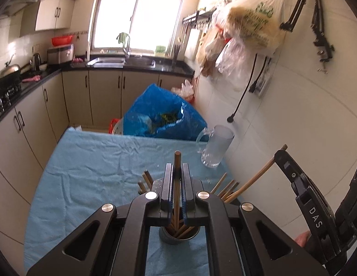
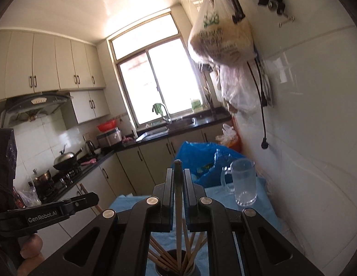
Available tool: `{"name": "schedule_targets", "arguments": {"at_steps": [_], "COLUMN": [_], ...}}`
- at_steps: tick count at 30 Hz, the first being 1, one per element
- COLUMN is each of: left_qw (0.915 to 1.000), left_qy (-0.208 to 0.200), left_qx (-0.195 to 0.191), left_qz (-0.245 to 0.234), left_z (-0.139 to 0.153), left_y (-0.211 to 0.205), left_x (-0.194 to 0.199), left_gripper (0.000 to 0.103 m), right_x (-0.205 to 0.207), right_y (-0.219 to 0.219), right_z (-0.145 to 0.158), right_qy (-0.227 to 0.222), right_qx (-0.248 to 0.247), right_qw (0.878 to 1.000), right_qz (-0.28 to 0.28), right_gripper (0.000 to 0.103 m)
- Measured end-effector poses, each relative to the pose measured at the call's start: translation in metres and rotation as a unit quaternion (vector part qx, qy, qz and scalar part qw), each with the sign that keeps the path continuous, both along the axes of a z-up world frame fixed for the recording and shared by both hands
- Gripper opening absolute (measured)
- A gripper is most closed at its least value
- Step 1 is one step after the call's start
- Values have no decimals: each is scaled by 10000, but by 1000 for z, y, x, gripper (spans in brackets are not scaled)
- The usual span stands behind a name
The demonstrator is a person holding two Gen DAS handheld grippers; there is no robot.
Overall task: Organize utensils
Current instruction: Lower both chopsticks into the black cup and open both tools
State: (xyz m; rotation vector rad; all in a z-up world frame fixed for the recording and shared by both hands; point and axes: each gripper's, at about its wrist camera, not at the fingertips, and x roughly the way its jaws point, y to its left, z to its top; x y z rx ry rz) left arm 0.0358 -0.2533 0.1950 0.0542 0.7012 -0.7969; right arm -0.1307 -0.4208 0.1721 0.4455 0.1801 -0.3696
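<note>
Over the near edge of the blue-clothed table (image 1: 86,161), both tools work above one dark cup (image 1: 178,235) bristling with chopsticks. Left gripper (image 1: 177,184) is clenched on a brown chopstick (image 1: 177,158) standing upright, its lower end down among the others in the cup; right gripper (image 2: 178,188) grasps a second chopstick (image 2: 177,168) the same way, directly above the cup. Judging by this, the step in hand is drawing single sticks out of the bundle, or seating them; which of the two I cannot tell. If drawing, the next move calls for a straight upward lift so neighbours are not dragged along, then carrying to the glass mug (image 1: 215,148) at the far right. Count: two grippers, two held sticks, one cup, one empty mug, roughly ten loose sticks, splayed and overlapping.
</note>
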Motion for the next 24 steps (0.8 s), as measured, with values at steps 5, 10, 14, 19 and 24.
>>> {"name": "schedule_targets", "arguments": {"at_steps": [5, 10, 14, 19, 24], "left_qw": [9998, 9994, 9990, 9986, 9982], "left_qy": [84, 66, 105, 179, 214], "left_qx": [160, 330, 428, 500, 551], "left_qz": [-50, -11, 16, 71, 115], "left_z": [-26, -45, -56, -66, -73], "left_y": [-1, -2, -3, -1, 0], "left_x": [1, 0, 0, 5, 10], "left_gripper": [5, 5, 5, 6, 7], "right_x": [4, 4, 7, 13, 18], "right_y": [2, 7, 4, 1, 1], "right_z": [-21, -40, -53, -66, -74], "right_qy": [161, 274, 380, 519, 632], "right_qx": [106, 174, 297, 418, 456], "right_qw": [9998, 9994, 9987, 9977, 9968], "right_qz": [88, 136, 138, 151, 151], "right_gripper": [8, 8, 8, 8, 8]}}
